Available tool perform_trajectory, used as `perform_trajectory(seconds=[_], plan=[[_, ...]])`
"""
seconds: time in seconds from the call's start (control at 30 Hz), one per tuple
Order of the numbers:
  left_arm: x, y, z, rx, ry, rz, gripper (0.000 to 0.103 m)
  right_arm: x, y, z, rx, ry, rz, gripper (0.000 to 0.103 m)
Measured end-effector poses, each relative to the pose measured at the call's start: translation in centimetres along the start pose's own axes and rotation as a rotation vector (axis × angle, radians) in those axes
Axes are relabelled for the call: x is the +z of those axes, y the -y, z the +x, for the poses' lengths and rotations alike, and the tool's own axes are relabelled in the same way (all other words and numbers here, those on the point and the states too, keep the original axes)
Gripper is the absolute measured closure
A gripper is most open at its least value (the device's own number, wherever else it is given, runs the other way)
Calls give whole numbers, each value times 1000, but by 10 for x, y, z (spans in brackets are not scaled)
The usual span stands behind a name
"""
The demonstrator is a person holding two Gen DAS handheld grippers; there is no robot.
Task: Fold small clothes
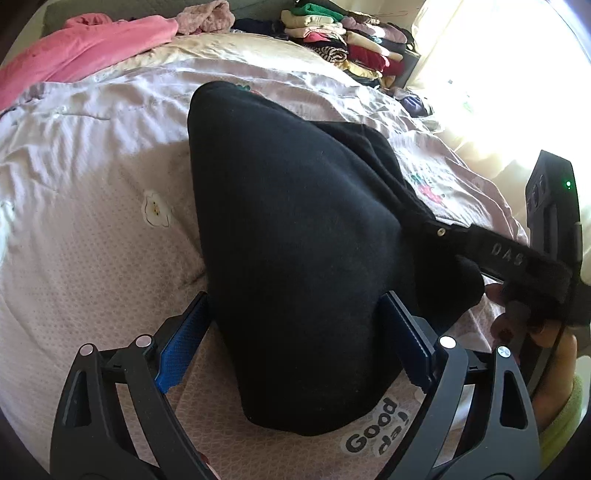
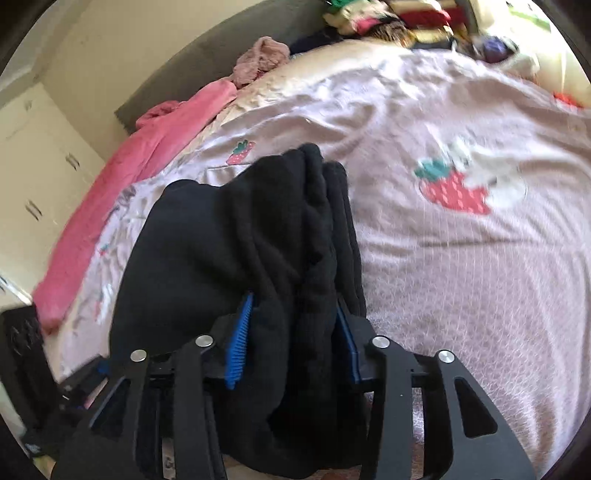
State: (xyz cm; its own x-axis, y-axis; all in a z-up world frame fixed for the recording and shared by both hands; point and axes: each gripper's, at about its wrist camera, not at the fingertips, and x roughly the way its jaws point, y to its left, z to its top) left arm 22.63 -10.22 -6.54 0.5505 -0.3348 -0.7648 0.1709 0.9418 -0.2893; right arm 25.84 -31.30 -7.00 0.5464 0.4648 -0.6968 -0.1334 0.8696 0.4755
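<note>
Right gripper [image 2: 291,339] was clamped on a bunched wad of the black garment [image 1: 295,258], which lay partly on the pink bedspread [image 1: 92,240]. Left gripper [image 1: 295,339] stood wide apart, straddling the cloth unpinched. Risk: thick wad slipping out, or lifting dragging the unpinned fold askew.

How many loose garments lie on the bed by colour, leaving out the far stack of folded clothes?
Black: 1, the black garment, held at one end by the right gripper, with the left gripper open around it.
Bright pink: 1, the pink garment along the far edge.
Dusty pink: 1, the crumpled piece beside it.
Total: 3
</note>
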Motion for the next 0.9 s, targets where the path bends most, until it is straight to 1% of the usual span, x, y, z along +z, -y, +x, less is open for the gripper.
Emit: perform_trajectory(seconds=[0.13,0.2,0.23,0.27,0.33,0.4,0.47,0.5,0.63,0.7,0.73,0.9], plan=[[-1,-2,-3,-1,3,-7,19,-4,-6,-9,-36,23,-35,52],[-2,-2,-6,1,5,-8,19,-5,-10,-14,-76,38,-60,44],[-3,-2,-7,2,5,-8,19,-6,-12,-17,-118,51,-76,33],[-4,-2,-8,2,5,-8,19,-7,-13,-20,-139,61,-87,30],[-5,-3,-9,-1,4,-12,19,-9,-12,-26,-141,66,-80,30],[-6,-3,-14,-1,9,-16,19,-10,-12,-33,-141,80,-68,26],[-8,-3,-20,2,17,-19,19,-13,-14,-43,-165,109,-79,19],[-8,-4,-23,1,21,-20,19,-14,-17,-49,-173,124,-88,18],[-14,-6,-45,5,53,-14,18,-20,-29,-75,-159,217,-113,5],[-15,-7,-54,3,66,-18,17,-26,-36,-89,-132,267,-133,5],[-16,-8,-59,2,74,-21,10,-30,-39,-95,-117,283,-148,5],[-20,-11,-84,11,112,-28,10,-49,-52,-118,-81,348,-171,5]])
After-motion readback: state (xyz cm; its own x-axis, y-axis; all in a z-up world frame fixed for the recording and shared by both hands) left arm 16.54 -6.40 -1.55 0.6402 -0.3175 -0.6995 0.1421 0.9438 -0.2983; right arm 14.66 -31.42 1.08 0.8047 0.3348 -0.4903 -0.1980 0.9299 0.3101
